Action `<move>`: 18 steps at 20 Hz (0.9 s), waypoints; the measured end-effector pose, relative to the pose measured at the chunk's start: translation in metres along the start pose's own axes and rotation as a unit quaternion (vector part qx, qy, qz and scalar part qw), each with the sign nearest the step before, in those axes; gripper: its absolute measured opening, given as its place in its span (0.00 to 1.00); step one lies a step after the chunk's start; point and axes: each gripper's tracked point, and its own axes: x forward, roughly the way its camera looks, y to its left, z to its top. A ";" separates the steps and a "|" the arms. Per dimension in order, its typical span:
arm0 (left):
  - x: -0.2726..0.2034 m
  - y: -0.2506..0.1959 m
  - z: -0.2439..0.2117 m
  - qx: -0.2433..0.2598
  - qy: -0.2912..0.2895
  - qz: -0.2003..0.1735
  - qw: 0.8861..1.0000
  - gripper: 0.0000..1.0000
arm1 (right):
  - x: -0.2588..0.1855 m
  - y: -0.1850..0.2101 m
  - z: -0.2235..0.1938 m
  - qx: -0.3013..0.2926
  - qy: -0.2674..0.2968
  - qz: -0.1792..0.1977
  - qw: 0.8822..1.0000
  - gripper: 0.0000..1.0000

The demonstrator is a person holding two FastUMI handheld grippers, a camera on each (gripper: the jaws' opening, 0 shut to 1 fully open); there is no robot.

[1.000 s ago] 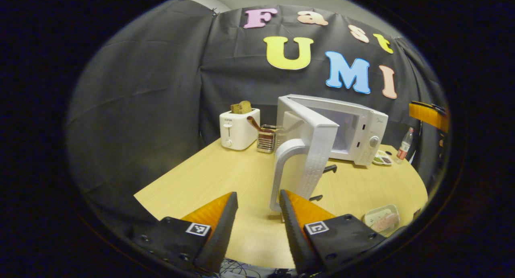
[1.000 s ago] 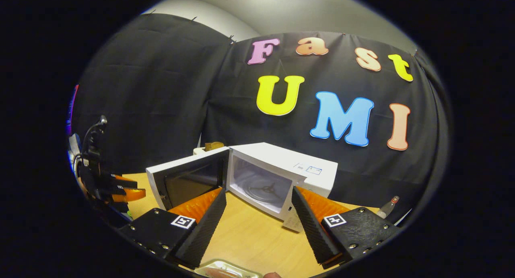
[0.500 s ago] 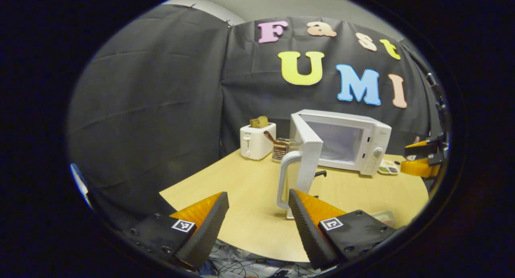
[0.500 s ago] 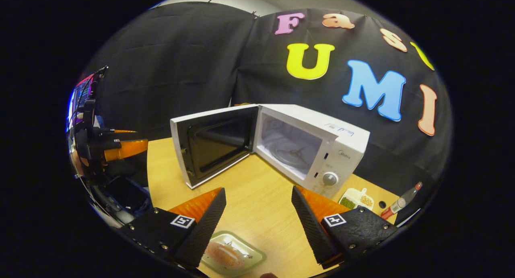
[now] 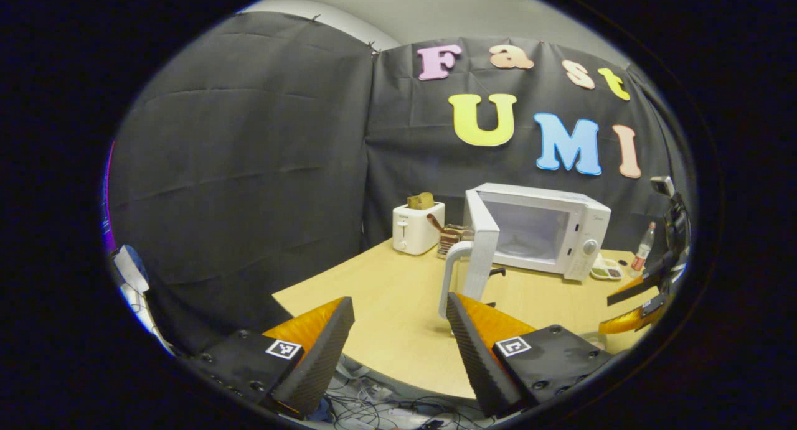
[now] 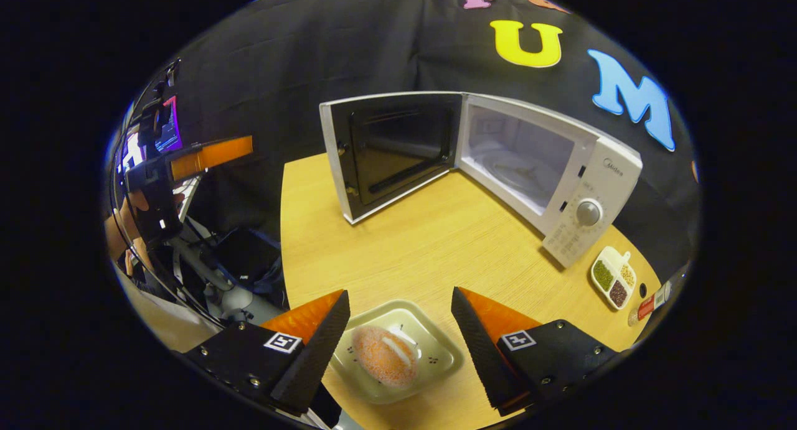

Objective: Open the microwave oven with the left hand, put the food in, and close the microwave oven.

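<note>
The white microwave (image 5: 563,231) (image 6: 582,175) stands on the wooden table with its door (image 5: 484,243) (image 6: 389,147) swung wide open and its cavity bare. My left gripper (image 5: 400,299) is open, holds nothing, and hangs back from the door handle (image 5: 451,274) near the table's front edge. In the right gripper view a pale plate (image 6: 445,355) carries a round orange-and-white food piece (image 6: 385,355). My right gripper (image 6: 400,292) is open just above it, a finger on each side of the plate, not touching. The left gripper (image 6: 208,156) appears far left, the right gripper (image 5: 632,305) far right.
A white toaster (image 5: 416,228) with bread and a small rack (image 5: 453,236) stand left of the microwave. A divided condiment dish (image 6: 613,277) (image 5: 607,268) and a bottle (image 5: 641,249) sit to its right. A person's hand (image 6: 124,224), a stand and cables lie beyond the table's left edge.
My left gripper has drawn back from the open door, which now looks smaller. My right gripper has tipped down and moved over the plate, so the food now lies between its fingers.
</note>
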 end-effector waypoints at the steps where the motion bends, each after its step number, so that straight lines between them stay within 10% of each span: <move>1: -0.006 0.002 0.004 -0.005 -0.005 0.004 1.000 0.98 | 0.003 0.003 -0.008 -0.002 0.012 0.009 1.000 0.98; 16: -0.071 0.007 0.044 -0.012 -0.071 0.041 0.997 0.97 | 0.030 0.014 -0.081 -0.081 0.111 0.042 0.990 1.00; 18: -0.073 0.003 0.048 -0.012 -0.075 0.042 0.996 0.96 | 0.030 0.014 -0.086 -0.082 0.118 0.045 0.989 0.84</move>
